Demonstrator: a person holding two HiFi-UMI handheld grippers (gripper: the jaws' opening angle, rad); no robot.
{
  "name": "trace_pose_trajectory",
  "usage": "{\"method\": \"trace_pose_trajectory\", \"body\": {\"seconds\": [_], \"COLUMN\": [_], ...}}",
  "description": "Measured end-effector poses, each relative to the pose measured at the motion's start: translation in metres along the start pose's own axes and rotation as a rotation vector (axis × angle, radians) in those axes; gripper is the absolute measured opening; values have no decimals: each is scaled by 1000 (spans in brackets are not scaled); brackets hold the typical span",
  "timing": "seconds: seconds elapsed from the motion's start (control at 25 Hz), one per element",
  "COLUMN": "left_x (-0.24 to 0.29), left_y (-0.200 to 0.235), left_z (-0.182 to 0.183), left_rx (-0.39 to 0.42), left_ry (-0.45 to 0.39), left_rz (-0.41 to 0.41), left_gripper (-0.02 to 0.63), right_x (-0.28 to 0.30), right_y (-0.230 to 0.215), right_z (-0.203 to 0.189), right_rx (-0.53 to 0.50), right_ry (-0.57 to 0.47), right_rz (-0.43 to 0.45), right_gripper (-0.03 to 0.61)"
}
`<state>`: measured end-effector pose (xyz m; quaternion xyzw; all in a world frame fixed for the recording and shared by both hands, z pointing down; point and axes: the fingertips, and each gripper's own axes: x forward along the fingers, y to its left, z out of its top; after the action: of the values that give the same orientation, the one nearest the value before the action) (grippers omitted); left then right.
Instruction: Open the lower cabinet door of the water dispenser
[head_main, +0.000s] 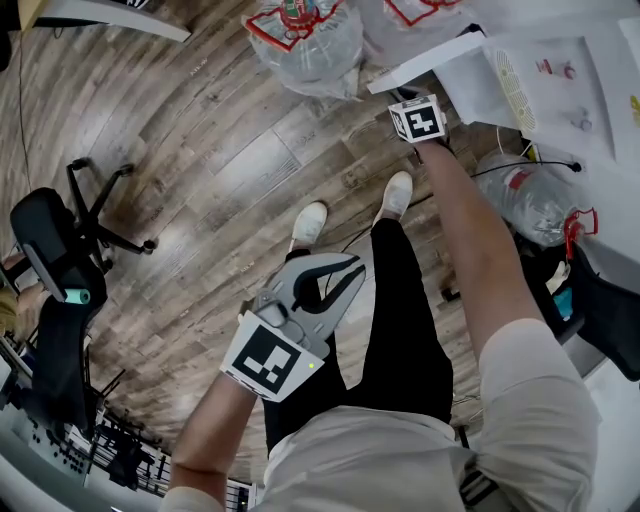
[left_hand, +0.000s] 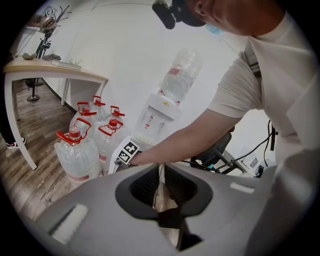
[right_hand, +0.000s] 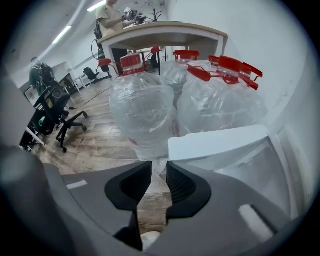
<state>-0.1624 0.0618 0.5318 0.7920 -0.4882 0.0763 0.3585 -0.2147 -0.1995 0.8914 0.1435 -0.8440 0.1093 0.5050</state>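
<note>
Head view hides most of the right claw (head_main: 402, 97) from us. Its marker cube (head_main: 417, 118) covers the jaws, and only a dark tip shows, just beside the outer edge of the lower cabinet door (head_main: 430, 58). That door juts out from the water dispenser (head_main: 560, 85) as a white slab. We cannot see its hinge side or its lower part, and we cannot tell how far it is swung. The dispenser itself is cut off by the top and right edges of the frame, and our right arm half hides a further bottle (head_main: 530, 200) beside it.

Right gripper view settles the jaws: they stand a little apart, with only wooden floor (right_hand: 150, 200) and bottle plastic in the gap. The door's top corner sits just past the jaw on that view's right, not between the two.

The left claw (head_main: 345, 268) hangs over our legs, well apart from the door. Left gripper view shows its jaws lying almost together on nothing, with a thin slit between them.

Water bottles (right_hand: 142, 107) crowd the door's free edge, standing between it and a table (right_hand: 165, 31). Away from them the floor lies open toward an office chair (head_main: 55, 260). Our shoes (head_main: 310, 222) stand near the door.
</note>
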Motion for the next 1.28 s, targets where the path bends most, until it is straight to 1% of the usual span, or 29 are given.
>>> {"method": "trace_pose_trajectory", "body": {"seconds": [0.12,0.24,0.44,0.6,0.68,0.76,0.84,0.96,1.04,1.12,1.2,1.28], "left_x": [-2,-3,-12,-21,-23,-28,-35,-43,-45,-46,-46,-47], "left_y": [-8,-21,-47,-70,-77,-85,-94,-112,-126,-135,-139,-147], "left_z": [3,11,29,43,50,58,67,76,77,80,84,91], "left_rx": [35,76,177,234,277,317,352,399,414,426,447,453], "left_ry": [2,3,8,44,66,81,91,119,144,162,168,166], "left_rz": [-31,-72,-161,-224,-254,-278,-299,-326,-348,-359,-350,-343], "left_gripper": [58,58,58,58,58,58,58,58,58,58,57,57], "right_x": [-15,-41,-108,-179,-218,-261,-307,-373,-416,-454,-486,-515], "right_y": [2,12,30,49,53,58,67,93,115,134,149,163], "right_z": [3,2,-7,-22,-27,-31,-34,-39,-44,-46,-47,-49], "right_rx": [50,85,138,218,262,301,336,362,376,391,406,404], "right_ry": [-23,-50,-103,-151,-194,-236,-278,-333,-361,-391,-427,-458], "right_rz": [-13,1,10,30,16,-3,-20,-28,-21,-15,-12,-24], "right_gripper": [92,91,82,59,53,22,21,10,2,2,2,2]}}
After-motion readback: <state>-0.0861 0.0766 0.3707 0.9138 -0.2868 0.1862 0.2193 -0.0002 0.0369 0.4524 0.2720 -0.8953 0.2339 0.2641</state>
